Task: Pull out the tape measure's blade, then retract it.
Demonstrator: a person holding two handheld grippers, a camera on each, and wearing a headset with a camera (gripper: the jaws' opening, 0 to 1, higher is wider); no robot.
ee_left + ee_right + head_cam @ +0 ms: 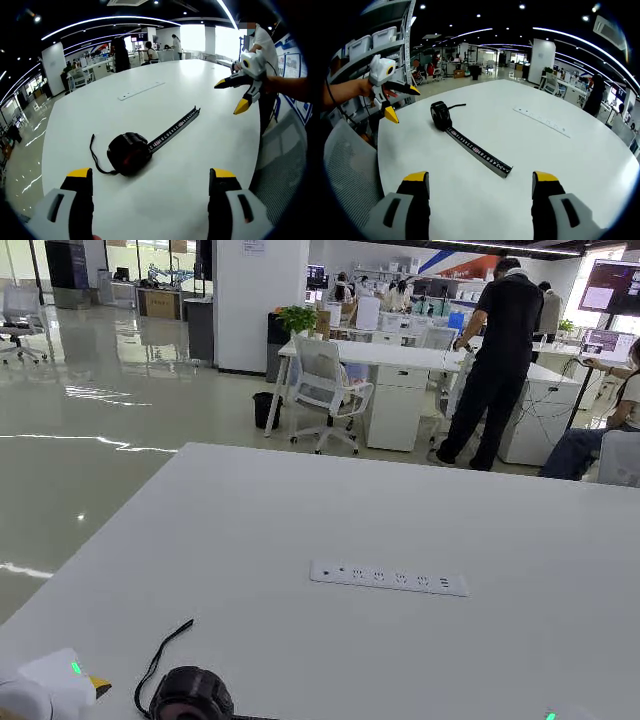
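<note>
The tape measure sits on the white table, a black round case lying near the edge where the person stands. Its blade is drawn out and lies flat on the table, running in a straight line away from the case with the markings facing up. A thin black strap loops off the other side of the case. Nothing is touching the case or the blade.

The left gripper is held off the table, its yellow-tipped jaws spread wide with nothing between them, pointed at the case. The right gripper is the same: jaws wide apart, empty, looking along the blade from its free end. Each is held in the air by a hand off to its own side of the tape measure and well apart from it.

Further across the table lies a white power strip, well apart from the tape measure. Beyond the table, a person in black stands at a desk beside a white office chair.
</note>
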